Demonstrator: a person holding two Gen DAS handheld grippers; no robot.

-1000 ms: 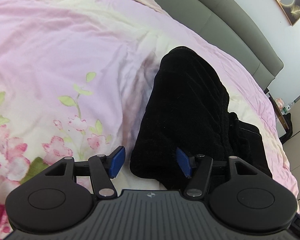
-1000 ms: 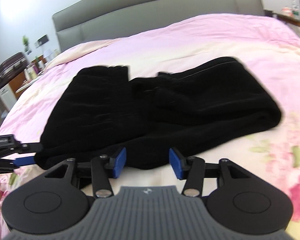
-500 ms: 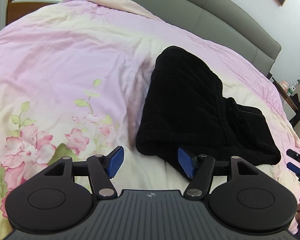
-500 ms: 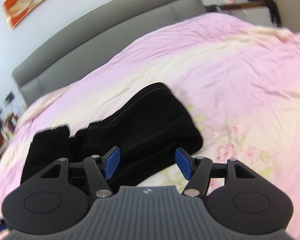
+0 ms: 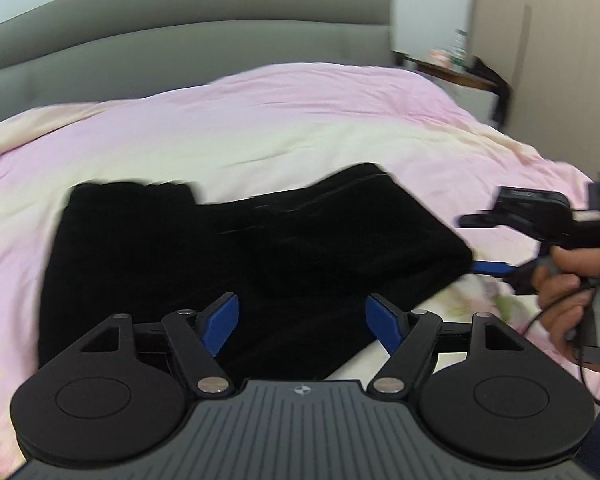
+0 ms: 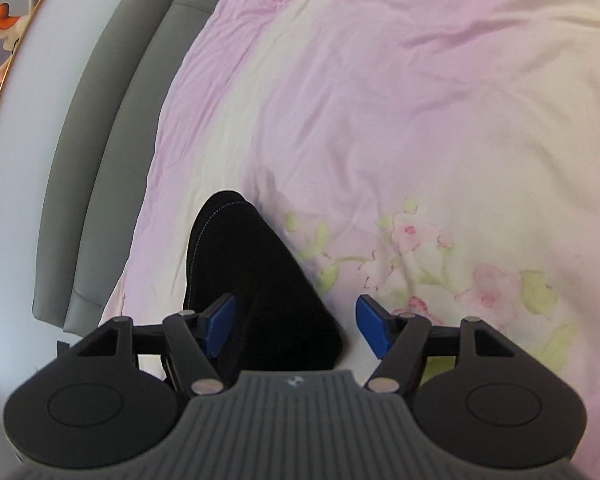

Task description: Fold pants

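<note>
Black pants [image 5: 228, 256] lie partly folded on the pink floral duvet [image 5: 300, 120] of a bed, legs bunched toward the grey headboard [image 5: 180, 32]. The next fold likely goes best if both ends are pinched at matching corners and lifted together — edges kept aligned, cloth smoothed flat. The left gripper [image 5: 302, 320] hangs over the near edge, spread wide, holding nothing; the right gripper [image 6: 296, 322] — equally spread — straddles the garment's right end, empty.

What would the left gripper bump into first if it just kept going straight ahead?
Most likely the black pants: the open left gripper points straight at them where they lie on the pink duvet. Blur hides how near they are.
</note>
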